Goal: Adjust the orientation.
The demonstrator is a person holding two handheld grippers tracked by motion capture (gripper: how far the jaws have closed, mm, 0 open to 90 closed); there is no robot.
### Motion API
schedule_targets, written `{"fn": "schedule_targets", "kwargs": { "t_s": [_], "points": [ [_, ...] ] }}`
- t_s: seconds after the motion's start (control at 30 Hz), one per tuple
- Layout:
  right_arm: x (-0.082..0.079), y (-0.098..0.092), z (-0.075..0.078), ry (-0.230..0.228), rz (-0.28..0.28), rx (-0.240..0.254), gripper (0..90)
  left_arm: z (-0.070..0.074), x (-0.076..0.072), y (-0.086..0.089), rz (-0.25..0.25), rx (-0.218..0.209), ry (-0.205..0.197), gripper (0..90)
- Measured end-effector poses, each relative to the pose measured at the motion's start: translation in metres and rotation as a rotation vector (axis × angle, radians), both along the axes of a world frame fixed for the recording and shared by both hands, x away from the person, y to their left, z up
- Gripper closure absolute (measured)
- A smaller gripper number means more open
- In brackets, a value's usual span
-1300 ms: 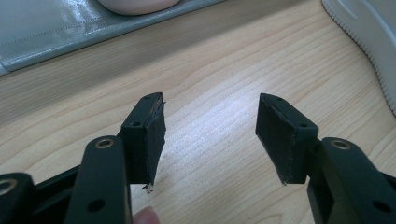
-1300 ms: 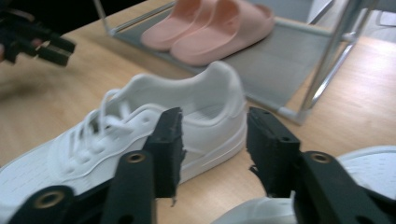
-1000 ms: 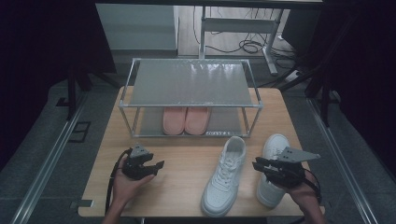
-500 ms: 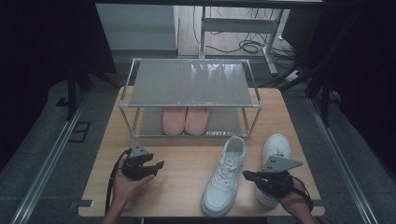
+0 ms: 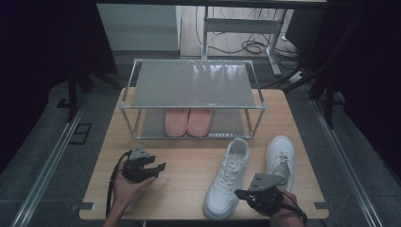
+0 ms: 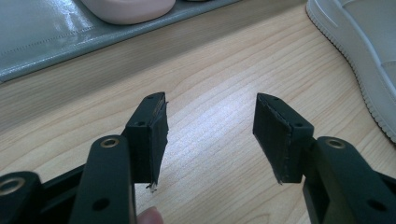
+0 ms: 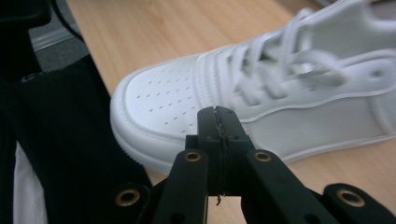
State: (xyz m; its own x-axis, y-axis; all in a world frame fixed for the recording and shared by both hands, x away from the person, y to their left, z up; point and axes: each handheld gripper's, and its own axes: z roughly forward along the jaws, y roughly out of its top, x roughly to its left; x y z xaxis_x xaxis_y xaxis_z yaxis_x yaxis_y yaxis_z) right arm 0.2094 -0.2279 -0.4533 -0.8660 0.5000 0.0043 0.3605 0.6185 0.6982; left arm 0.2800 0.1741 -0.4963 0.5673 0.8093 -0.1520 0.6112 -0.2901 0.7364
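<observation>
Inside, the rack [image 5: 255,106] holds pink slippers [image 5: 188,121]; left gripper [image 5: 157,169] spread, right gripper [image 5: 239,193] pressed together, empty.

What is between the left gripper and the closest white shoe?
Just bare wooden table. In the high view, nothing lies between the left gripper and the white shoe; the left gripper view shows the same bare wood.

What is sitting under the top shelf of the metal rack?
On the lower shelf of the rack, a pair of pink shoes sits side by side, toes toward the person. Their heels and the back of that shelf are covered by the top shelf.
</observation>
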Motion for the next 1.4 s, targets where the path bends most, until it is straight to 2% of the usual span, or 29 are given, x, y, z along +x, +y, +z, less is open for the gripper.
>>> {"fn": "schedule_targets", "kwargs": {
  "t_s": [0.23,0.5,0.77,0.87,1.4],
  "points": [
    [-0.003,0.004,-0.016,0.038,0.001,-0.043,90.0,-0.001,0.0,-0.001,-0.005,-0.002,0.009,46.7],
    [-0.001,0.007,-0.026,0.05,-0.004,-0.076,90.0,-0.003,0.0,-0.004,-0.014,0.003,0.016,46.7],
    [-0.001,0.01,-0.026,0.04,-0.012,-0.078,90.0,-0.004,0.0,-0.005,-0.013,0.001,0.022,46.8],
    [0.0,0.014,-0.027,0.034,-0.017,-0.065,90.0,-0.004,0.0,-0.006,-0.017,0.002,0.021,46.7],
    [0.022,0.043,-0.03,0.036,0.037,-0.043,90.0,-0.003,0.0,-0.002,-0.013,-0.006,0.018,46.7]
  ]
}}
